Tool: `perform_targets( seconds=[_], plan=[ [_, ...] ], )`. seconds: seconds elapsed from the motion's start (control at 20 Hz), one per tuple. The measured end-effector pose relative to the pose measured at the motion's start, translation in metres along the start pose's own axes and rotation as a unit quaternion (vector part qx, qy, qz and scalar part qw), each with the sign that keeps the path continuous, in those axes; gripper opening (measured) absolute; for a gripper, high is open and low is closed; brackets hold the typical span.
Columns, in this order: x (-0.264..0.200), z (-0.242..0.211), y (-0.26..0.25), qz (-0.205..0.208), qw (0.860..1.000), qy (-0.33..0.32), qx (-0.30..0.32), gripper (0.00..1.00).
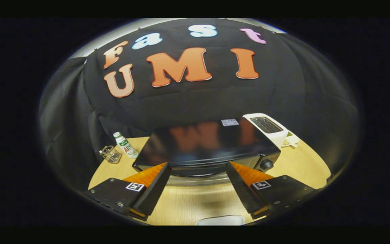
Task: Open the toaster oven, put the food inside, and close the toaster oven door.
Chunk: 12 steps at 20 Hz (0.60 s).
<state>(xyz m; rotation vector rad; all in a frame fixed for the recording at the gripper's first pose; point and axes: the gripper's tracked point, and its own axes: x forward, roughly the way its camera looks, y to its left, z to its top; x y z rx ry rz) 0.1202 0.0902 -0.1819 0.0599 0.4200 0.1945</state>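
A small white bottle with a green label [126, 145] stands upright on the wooden table [303, 162], at about nine o'clock. Just beside it, lower left, lies a clear glass object [110, 154]. At two o'clock stands a white pop-up toaster [268, 127].

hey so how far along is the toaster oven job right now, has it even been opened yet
Nothing looks done: the glossy black toaster oven on the pale wooden table appears shut, though its front is mostly hidden below its top. In hand: the gripper is open and empty, fingers spread just before the oven's front edge. Left: open the door, load the food, close it. A white object near the fingers can't be identified.
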Motion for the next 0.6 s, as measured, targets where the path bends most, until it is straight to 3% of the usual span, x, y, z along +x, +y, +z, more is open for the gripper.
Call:
perform_targets(
  seconds=[0.6],
  plan=[
    [-0.092,0.093,0.015,-0.014,0.994,-0.093,-0.055,0.99]
  ],
)
